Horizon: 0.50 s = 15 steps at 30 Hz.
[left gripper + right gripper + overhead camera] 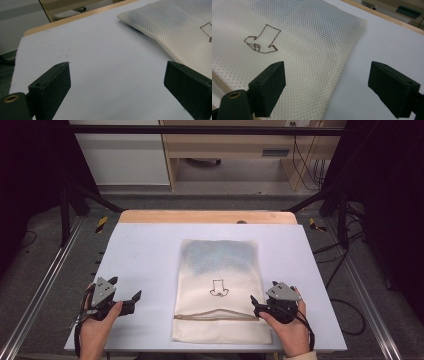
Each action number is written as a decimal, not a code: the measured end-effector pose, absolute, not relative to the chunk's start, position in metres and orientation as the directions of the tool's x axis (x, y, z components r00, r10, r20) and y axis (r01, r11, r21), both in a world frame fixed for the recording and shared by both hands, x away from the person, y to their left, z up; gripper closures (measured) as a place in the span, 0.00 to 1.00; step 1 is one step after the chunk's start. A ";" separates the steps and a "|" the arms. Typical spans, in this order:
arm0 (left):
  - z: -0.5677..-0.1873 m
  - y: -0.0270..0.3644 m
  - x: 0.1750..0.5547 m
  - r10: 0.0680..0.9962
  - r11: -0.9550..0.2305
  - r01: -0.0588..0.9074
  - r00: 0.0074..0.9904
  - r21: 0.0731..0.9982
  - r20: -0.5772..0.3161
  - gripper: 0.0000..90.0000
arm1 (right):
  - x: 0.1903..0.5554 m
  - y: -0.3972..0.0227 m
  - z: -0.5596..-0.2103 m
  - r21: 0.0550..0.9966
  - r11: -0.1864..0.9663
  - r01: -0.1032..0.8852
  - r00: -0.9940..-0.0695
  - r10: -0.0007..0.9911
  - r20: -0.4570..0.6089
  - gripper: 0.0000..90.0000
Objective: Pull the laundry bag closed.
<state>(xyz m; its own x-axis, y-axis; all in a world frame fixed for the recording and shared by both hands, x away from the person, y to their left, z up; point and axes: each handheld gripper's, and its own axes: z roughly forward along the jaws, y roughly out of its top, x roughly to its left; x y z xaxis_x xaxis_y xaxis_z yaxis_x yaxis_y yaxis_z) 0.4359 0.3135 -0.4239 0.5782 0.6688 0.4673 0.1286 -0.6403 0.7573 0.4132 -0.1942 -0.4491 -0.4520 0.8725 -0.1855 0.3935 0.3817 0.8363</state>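
Observation:
A cream mesh bag (218, 285) lies flat in the middle of the white table top (145, 255). Something bluish shows through its far half, and a small dark arrow-like drawing (218, 289) marks its middle. A zip seam runs across its near end. My left gripper (125, 292) rests on the bare table to the bag's left, open, with nothing between its jaws; the bag's edge (175, 27) lies off to its right. My right gripper (261, 301) sits at the bag's right edge, open, its left jaw over the mesh (312, 37) and its right jaw over bare table.
A wooden strip (207, 216) borders the table's far edge. Black frame rails (50, 270) run along both sides, with cables (345, 270) on the floor at the right. Beyond the table stands wooden furniture (240, 145).

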 end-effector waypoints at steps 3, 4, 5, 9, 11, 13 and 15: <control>-0.422 0.316 0.437 0.651 -0.654 0.120 0.592 0.747 0.475 0.06 | 0.414 -0.185 -0.448 0.813 0.424 0.399 -0.487 0.849 -0.203 0.18; -0.421 0.317 0.434 0.654 -0.644 0.113 0.593 0.757 0.469 0.05 | 0.413 -0.177 -0.445 0.797 0.454 0.399 -0.515 0.830 -0.215 0.18; -0.421 0.317 0.434 0.654 -0.644 0.113 0.593 0.757 0.469 0.04 | 0.413 -0.177 -0.445 0.797 0.454 0.399 -0.515 0.830 -0.215 0.18; -0.423 0.316 0.427 0.690 -0.592 0.119 0.587 0.798 0.424 0.03 | 0.409 -0.162 -0.440 0.761 0.509 0.402 -0.589 0.780 -0.210 0.20; -0.424 0.315 0.426 0.707 -0.571 0.124 0.578 0.812 0.408 0.03 | 0.409 -0.156 -0.438 0.743 0.534 0.403 -0.619 0.757 -0.208 0.21; -0.425 0.314 0.426 0.710 -0.572 0.134 0.575 0.809 0.407 0.03 | 0.410 -0.148 -0.435 0.736 0.549 0.395 -0.641 0.739 -0.207 0.21; -0.425 0.314 0.427 0.699 -0.585 0.132 0.582 0.800 0.415 0.03 | 0.410 -0.140 -0.431 0.730 0.565 0.384 -0.667 0.717 -0.204 0.22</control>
